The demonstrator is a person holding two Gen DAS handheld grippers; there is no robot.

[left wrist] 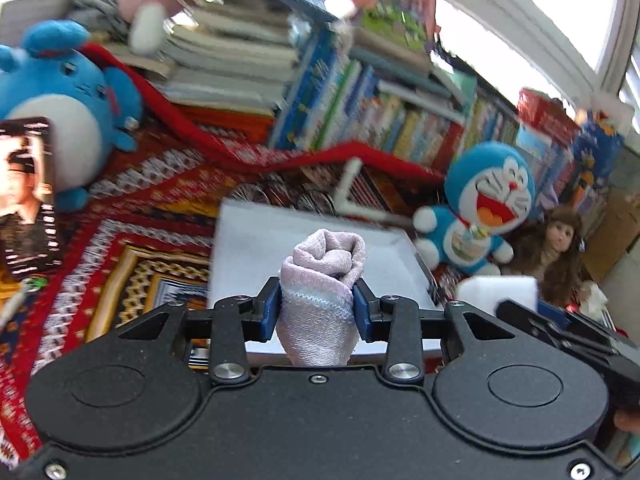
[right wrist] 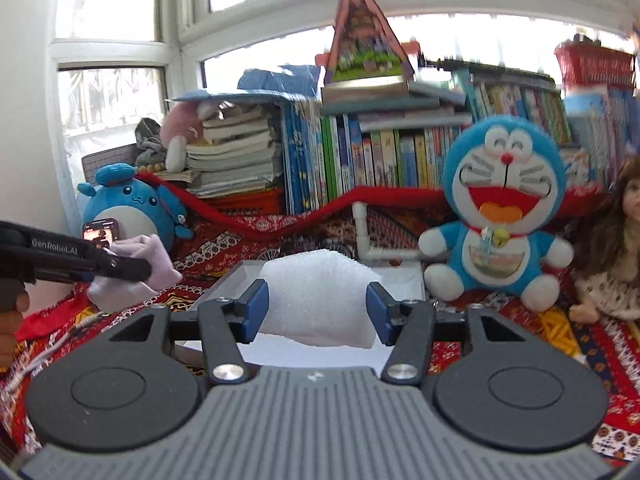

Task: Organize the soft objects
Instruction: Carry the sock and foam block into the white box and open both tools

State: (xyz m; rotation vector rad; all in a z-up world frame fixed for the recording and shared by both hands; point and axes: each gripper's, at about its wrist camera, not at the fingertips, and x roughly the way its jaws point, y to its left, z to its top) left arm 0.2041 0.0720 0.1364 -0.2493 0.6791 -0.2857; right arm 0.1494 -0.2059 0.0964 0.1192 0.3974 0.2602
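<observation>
My left gripper (left wrist: 316, 306) is shut on a rolled pale pink sock (left wrist: 322, 280) and holds it above a white open box (left wrist: 256, 240). The sock also shows in the right wrist view (right wrist: 140, 268), at the left, in the left gripper (right wrist: 120, 266). My right gripper (right wrist: 318, 306) is shut on a white foam block (right wrist: 320, 300), held over the same white box (right wrist: 404, 276). The foam block shows at the right of the left wrist view (left wrist: 496, 292).
A Doraemon plush (right wrist: 500, 208) sits right of the box, a doll (right wrist: 616, 248) beyond it. A round blue plush (right wrist: 128, 204) and a phone (left wrist: 26, 196) are at the left. Stacked books (right wrist: 360, 160) line the back. A patterned red cloth (left wrist: 132, 232) covers the surface.
</observation>
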